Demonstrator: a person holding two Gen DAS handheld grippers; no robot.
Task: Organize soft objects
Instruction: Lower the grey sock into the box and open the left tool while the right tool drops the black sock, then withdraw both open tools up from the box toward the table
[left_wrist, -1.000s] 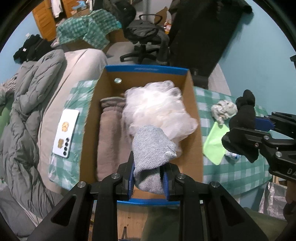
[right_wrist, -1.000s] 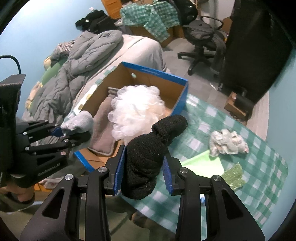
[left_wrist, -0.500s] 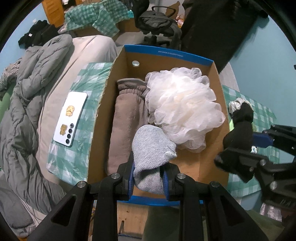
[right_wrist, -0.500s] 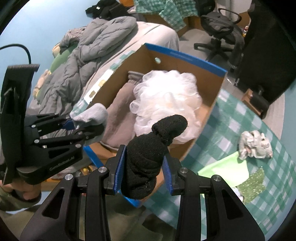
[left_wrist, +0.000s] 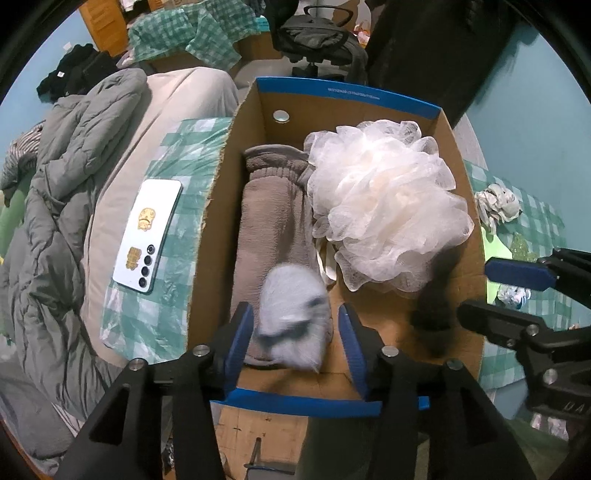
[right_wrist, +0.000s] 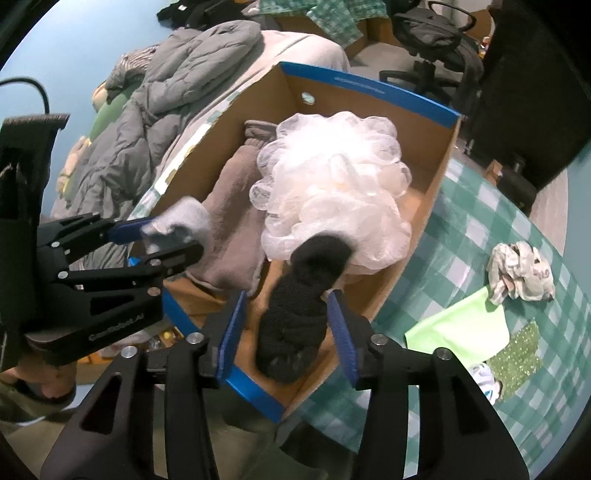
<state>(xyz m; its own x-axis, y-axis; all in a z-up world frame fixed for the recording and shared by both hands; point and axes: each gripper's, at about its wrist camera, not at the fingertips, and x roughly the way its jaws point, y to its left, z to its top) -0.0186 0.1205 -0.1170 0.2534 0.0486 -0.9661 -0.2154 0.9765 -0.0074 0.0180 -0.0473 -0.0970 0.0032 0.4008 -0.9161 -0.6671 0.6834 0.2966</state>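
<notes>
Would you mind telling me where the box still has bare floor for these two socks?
Bare cardboard shows along the box's near end, between the brown cloth, the loofah and the near blue rim, where the grey sock and black sock are. The far half is crowded with cloth and loofah.

Matt cardboard box (left_wrist: 218, 206), fuzzy black sock (right_wrist: 299, 314)
</notes>
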